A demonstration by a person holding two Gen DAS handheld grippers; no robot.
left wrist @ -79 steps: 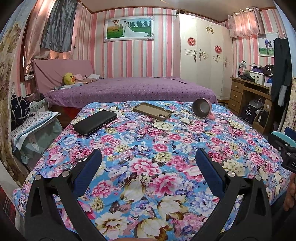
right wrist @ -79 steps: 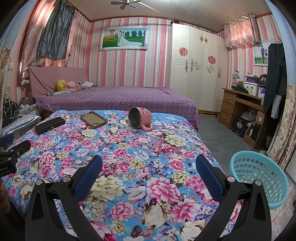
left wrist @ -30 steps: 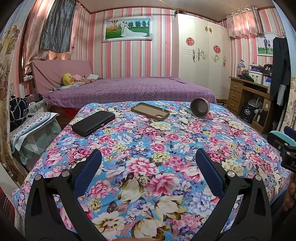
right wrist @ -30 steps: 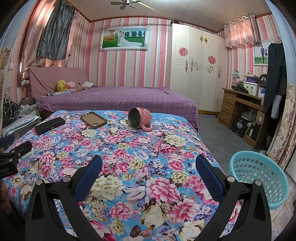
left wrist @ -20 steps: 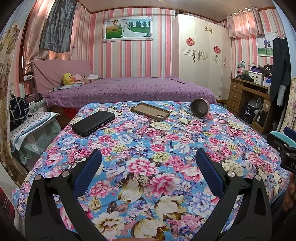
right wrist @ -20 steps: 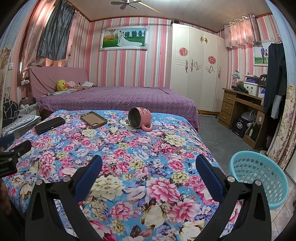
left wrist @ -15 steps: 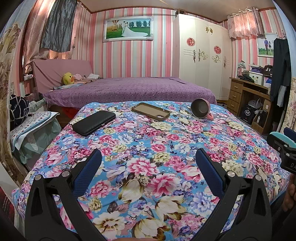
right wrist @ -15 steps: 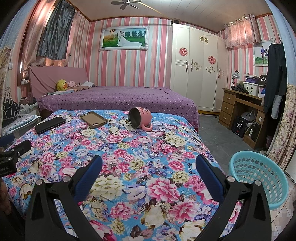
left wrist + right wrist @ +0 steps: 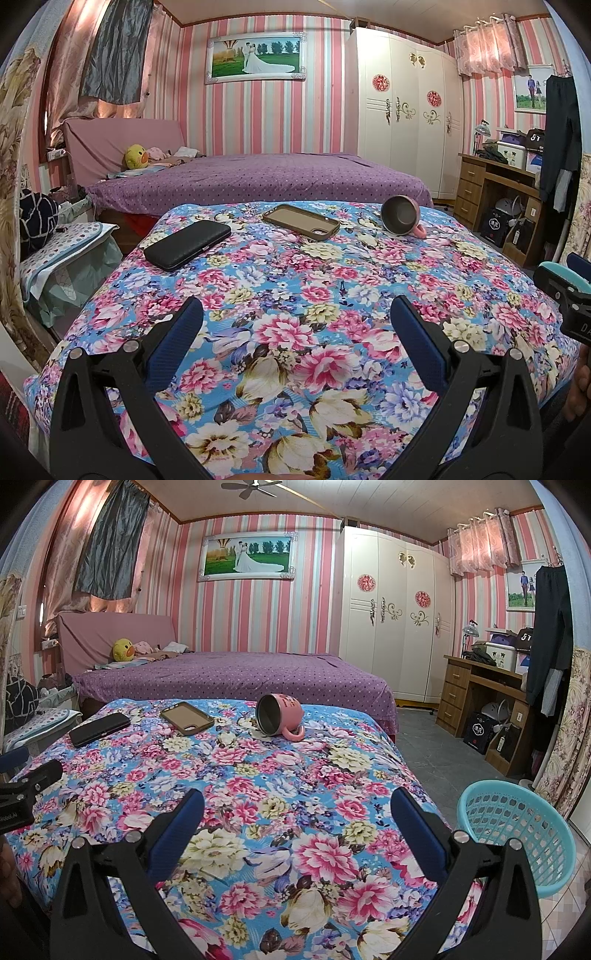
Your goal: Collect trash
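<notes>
Items on the floral bedspread (image 9: 295, 332) — three in total: one black case (image 9: 187, 244), one brown phone case (image 9: 301, 222), one pink mug (image 9: 280, 714) lying on its side. Beside the bed — one turquoise basket (image 9: 517, 830). Grippers: two, one left gripper (image 9: 295, 332) and one right gripper (image 9: 295, 816).

We hold our left gripper (image 9: 295, 339) level, its blue-padded fingers (image 9: 173, 343) spread wide with nothing between them. Our right gripper (image 9: 297, 821), just beside it, gapes equally wide and empty.
</notes>
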